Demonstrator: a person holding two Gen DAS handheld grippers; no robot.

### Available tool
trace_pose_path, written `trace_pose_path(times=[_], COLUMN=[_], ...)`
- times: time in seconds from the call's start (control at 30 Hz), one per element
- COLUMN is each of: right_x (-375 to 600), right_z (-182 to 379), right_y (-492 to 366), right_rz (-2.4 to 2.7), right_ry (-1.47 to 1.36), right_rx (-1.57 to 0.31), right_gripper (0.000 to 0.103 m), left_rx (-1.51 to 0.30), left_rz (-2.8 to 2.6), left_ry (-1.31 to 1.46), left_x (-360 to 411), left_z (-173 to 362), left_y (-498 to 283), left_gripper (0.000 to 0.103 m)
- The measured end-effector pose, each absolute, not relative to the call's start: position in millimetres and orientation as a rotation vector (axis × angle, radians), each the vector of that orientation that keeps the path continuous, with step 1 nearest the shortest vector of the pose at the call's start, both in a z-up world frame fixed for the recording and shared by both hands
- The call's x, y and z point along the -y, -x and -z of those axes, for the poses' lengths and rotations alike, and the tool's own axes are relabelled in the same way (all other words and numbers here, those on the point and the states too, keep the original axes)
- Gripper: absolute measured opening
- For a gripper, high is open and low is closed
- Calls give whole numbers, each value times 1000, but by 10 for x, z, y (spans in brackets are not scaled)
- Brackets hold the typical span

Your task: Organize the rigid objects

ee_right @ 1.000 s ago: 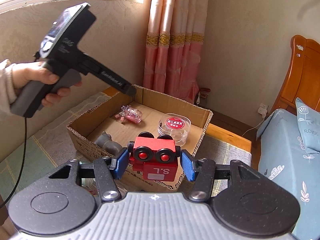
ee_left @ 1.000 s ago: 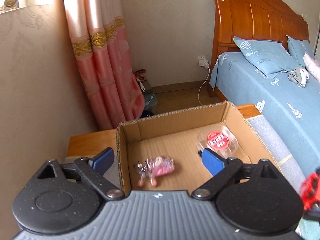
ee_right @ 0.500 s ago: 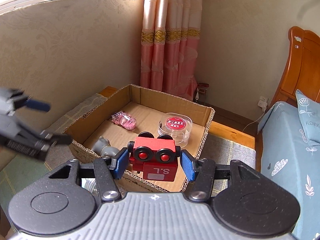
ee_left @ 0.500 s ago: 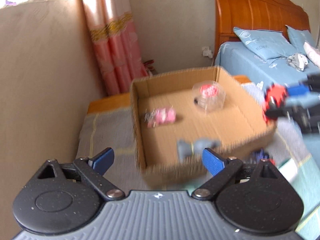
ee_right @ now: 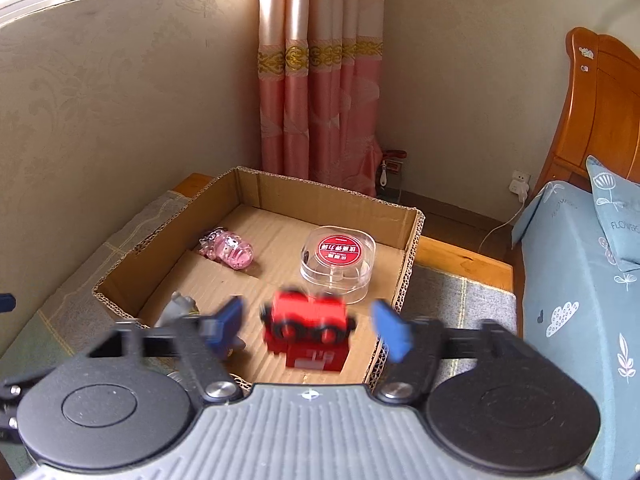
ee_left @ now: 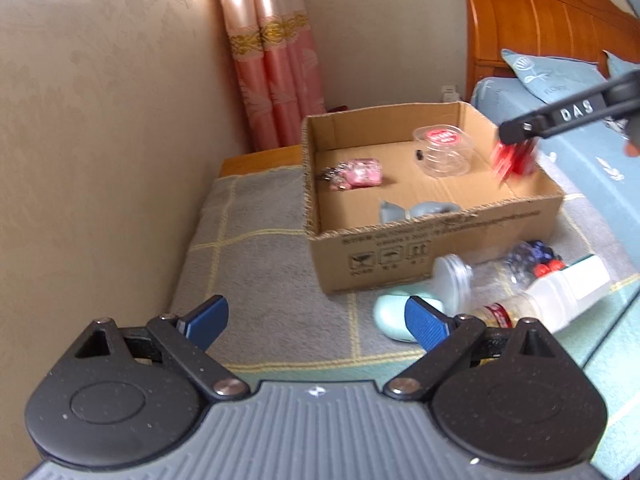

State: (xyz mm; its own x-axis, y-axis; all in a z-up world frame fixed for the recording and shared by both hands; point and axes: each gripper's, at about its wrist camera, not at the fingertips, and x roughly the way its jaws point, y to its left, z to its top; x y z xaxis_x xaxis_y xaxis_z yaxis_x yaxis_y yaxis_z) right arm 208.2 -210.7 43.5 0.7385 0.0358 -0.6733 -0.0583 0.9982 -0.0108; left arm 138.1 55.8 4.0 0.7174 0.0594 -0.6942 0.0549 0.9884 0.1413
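My right gripper (ee_right: 310, 328) is over the cardboard box (ee_right: 332, 200) and its jaws are opening: the blue pads stand clear on either side of the red toy train (ee_right: 308, 330), which sits blurred in the gap, touching neither pad as far as I can see. It's above the box floor near the front wall, just in front of the clear round case (ee_right: 340, 264) with the red label. The pink charm (ee_right: 228, 250) lies further left, and a grey piece (ee_right: 180, 308) by the near-left corner. My left gripper (ee_left: 316, 318) hangs wide with nothing between its pads, above the grey mat (ee_left: 256, 264) outside the box, beside a pale green object (ee_left: 394, 316) and a white bottle (ee_left: 560, 296).
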Motion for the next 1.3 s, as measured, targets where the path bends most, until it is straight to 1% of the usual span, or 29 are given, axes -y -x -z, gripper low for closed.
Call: trace_pose_path(times=[0.03, 0.2, 0.47, 0.77, 0.97, 1.3], right_x=[2106, 2116, 2080, 2071, 2163, 2131], right_z=[-440, -441, -373, -26, 199, 286], right_y=[-2062, -1943, -1799, -1605, -1418, -1135], right_rz=[-50, -50, -34, 18, 37, 53], right_ry=[26, 14, 47, 67, -1, 15], right_rx=[-728, -715, -746, -804, -821, -818], right_gripper=[103, 103, 103, 103, 103, 103], left_rx=[-771, -792, -811, -827, -844, -847], left_rz=[2, 4, 1, 1, 5, 19], left_ry=[-159, -149, -124, -122, -119, -118], left_x=[-562, -562, -593, -583, -577, -545], left_z=[-27, 31, 77, 109, 165, 177], left_y=[-1335, -1317, -1286, -1238, -1221, -1185], left_gripper=[95, 95, 95, 95, 95, 95])
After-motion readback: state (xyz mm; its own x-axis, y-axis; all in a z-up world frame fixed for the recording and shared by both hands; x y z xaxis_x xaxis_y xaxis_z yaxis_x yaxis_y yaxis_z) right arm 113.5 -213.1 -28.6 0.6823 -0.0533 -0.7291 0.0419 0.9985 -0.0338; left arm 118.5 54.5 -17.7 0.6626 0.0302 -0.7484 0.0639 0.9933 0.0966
